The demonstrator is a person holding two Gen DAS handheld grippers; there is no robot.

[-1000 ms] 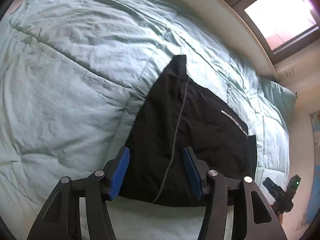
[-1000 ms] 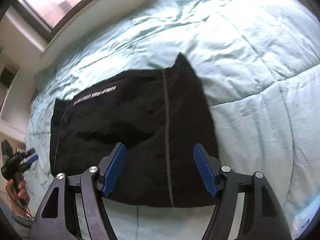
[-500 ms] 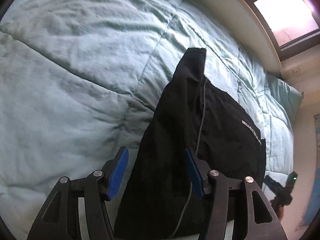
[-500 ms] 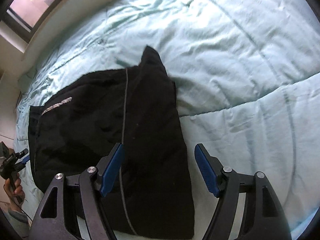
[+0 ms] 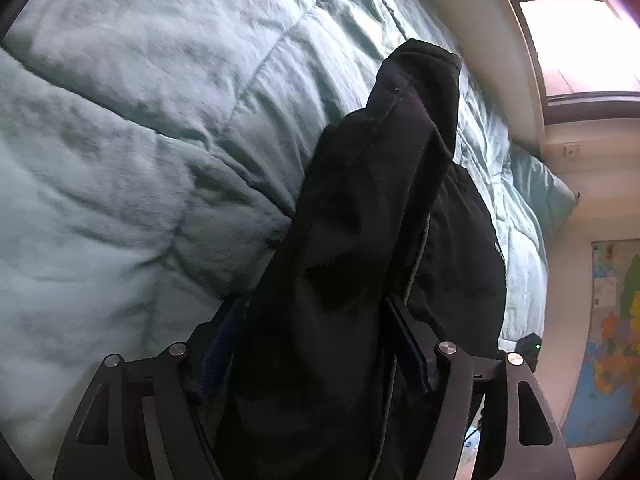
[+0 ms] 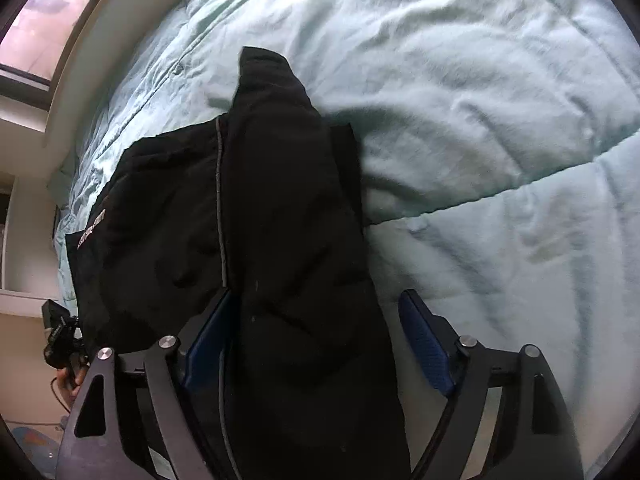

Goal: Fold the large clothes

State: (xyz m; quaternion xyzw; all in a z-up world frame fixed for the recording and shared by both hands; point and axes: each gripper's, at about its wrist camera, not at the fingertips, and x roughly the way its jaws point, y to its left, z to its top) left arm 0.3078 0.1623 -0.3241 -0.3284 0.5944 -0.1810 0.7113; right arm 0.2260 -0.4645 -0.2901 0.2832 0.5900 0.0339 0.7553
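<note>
Both claws are standing spread, the left claw [image 5: 316, 344] and right claw [image 6: 320, 340] each with the black garment [image 6: 280, 208] lying between its fingers. Its long axis is running away from the claws across the pale green comforter [image 6: 480, 120], narrow end pointing toward the window wall.

The garment [image 5: 360, 264] lies on the quilt [image 5: 132, 168], which covers the bed. In the left wrist view it runs from six o'clock up toward one o'clock, filling the gap between the left gripper's [image 5: 316, 344] fingers; the quilt spreads from seven to twelve o'clock. The window [image 5: 580, 44] sits at two o'clock, beyond the bed, and the wall map [image 5: 612, 332] at four o'clock. In the right wrist view the garment passes between the right gripper's [image 6: 320, 340] fingers, nearer the left one. Quilt fills twelve to four o'clock.
</note>
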